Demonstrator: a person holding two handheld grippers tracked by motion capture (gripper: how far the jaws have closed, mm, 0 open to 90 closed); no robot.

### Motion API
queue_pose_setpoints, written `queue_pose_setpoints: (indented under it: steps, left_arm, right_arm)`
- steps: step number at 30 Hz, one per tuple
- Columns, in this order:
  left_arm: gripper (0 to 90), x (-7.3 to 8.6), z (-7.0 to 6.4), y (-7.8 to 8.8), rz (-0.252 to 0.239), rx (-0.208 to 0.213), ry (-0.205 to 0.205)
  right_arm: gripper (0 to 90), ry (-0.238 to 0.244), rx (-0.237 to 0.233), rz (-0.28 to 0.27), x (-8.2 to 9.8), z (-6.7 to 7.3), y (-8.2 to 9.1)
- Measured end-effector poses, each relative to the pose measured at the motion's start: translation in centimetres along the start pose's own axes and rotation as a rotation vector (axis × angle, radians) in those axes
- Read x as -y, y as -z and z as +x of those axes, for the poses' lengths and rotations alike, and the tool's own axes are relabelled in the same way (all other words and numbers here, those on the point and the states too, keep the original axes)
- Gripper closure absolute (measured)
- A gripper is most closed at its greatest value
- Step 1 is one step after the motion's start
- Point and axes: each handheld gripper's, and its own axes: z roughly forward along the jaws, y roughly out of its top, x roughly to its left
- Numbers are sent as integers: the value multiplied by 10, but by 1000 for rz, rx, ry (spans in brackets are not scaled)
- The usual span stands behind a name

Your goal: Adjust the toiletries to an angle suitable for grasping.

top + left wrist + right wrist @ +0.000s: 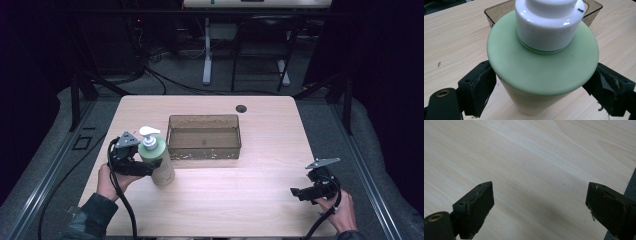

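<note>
The left gripper [541, 97] clamps the green pump bottle [541, 62] low on its tapering body, so it could slip or tip beside the tray [204, 136], while the right gripper [540, 207] hangs open.

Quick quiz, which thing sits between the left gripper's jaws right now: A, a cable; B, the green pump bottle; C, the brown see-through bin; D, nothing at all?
B: in the left gripper view the green pump bottle stands between the two black jaws of the left gripper, its sides against both pads, while the brown bin sits behind it.
</note>
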Motion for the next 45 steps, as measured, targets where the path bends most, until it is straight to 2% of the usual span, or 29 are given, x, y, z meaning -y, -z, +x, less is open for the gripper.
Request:
queue_pose_setpoints:
  steps: [6, 11, 13, 18, 21, 32, 34, 36, 45]
  left_arm:
    - [129, -2, -4, -1, 9, 5, -11]
    - [130, -3, -2, 3, 17, 35, -32]
    - [110, -3, 0, 6, 14, 59, -39]
    - [4, -9, 4, 16, 18, 77, -74]
    - [0, -14, 8, 23, 18, 101, -94]
    - [0, -48, 14, 43, 65, 110, -215]
    - [0, -55, 15, 45, 75, 112, -228]
    - [0, -62, 17, 45, 86, 89, -229]
    - [0, -82, 18, 43, 116, 116, -277]
  right_arm:
    - [76, -1, -6, 2, 0, 0, -1]
    - [78, 0, -14, 10, 0, 0, -1]
    - [78, 5, -17, 10, 1, 0, 0]
    - [78, 0, -16, 10, 1, -2, 0]
    - [78, 0, -18, 14, 2, -2, 1]
    - [82, 2, -22, 18, 4, -3, 2]
    - [83, -1, -28, 18, 4, -3, 2]
    - [85, 4, -23, 22, 5, -4, 2]
    - [94, -2, -22, 24, 7, -5, 3]
